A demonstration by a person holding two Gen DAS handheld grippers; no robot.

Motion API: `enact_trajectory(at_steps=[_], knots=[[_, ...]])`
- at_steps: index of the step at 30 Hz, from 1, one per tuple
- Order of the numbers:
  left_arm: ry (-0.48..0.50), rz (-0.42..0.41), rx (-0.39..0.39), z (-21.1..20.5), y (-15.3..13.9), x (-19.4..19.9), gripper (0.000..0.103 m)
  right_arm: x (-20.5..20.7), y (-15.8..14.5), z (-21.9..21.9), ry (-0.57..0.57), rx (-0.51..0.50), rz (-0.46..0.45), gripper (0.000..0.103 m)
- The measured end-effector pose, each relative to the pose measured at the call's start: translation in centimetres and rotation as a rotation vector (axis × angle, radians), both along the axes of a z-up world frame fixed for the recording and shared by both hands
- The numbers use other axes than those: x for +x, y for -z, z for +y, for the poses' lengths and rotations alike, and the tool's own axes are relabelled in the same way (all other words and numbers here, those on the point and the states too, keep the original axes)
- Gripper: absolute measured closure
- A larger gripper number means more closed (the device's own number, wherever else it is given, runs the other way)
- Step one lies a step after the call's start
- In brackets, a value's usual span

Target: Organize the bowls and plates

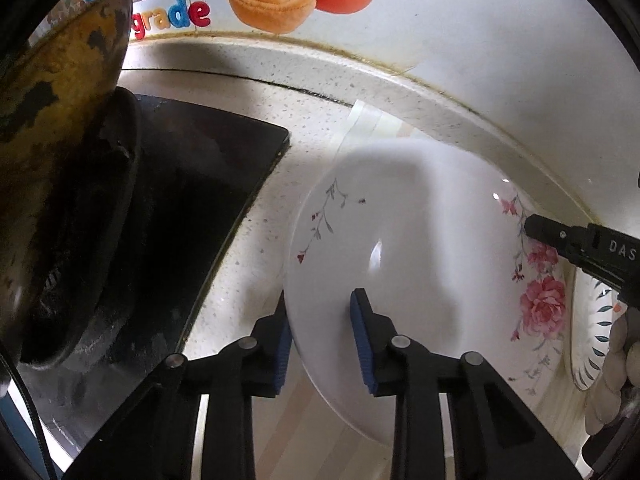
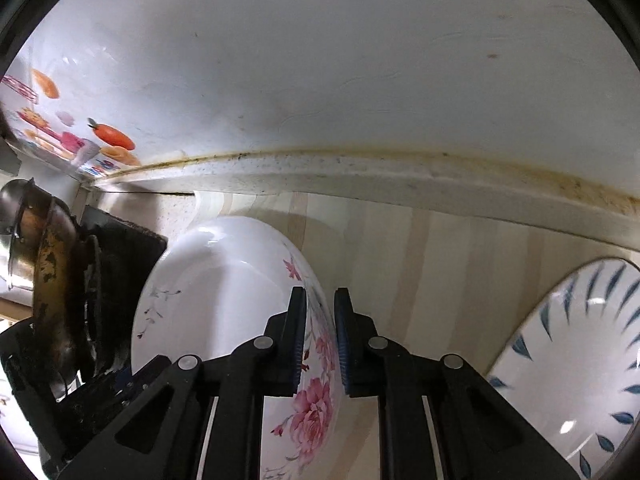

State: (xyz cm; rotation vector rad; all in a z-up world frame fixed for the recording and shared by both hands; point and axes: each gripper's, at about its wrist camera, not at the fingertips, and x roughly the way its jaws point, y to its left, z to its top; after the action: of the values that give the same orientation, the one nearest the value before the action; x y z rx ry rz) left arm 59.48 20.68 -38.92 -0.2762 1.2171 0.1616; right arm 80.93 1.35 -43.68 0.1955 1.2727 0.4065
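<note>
Both your grippers, left (image 1: 320, 328) and right (image 2: 320, 340), have their jaws clenched on opposite rims of the flowered plate (image 1: 420, 240) on the desk (image 2: 440, 240). Lift evenly, keep it level, and clear the leaf-patterned plate (image 2: 580, 360) just right.

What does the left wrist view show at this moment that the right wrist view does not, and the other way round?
Only the left wrist view shows the left gripper closed on the near rim of the floral plate, with the right gripper at the far rim. Only the right wrist view shows the right gripper's pads clamping that rim, and most of the blue-leaf plate. Both show the floral plate, the dark wok and the stickered wall.
</note>
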Motion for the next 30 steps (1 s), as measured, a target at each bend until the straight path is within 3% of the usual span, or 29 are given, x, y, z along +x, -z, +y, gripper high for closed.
enact_trajectory(at_steps=[14, 21, 30], knots=[[0.094, -0.016, -0.079, -4.8, -4.7, -4.4, 0.078, -7.3, -6.4, -8.1, 0.04, 0.075, -0.047, 0.087], [0.183, -0.006, -0.109, -10.2, -6.6, -7.6, 0.078, -14.6, -8.8, -14.7, 0.087, 0.091, -0.045, 0.087], [0.332, 0.003, -0.13, -16.4, -8.4, -12.2, 0.078, -24.2, -8.9, -22.9, 0.206, 0.101, -0.02, 0.087]])
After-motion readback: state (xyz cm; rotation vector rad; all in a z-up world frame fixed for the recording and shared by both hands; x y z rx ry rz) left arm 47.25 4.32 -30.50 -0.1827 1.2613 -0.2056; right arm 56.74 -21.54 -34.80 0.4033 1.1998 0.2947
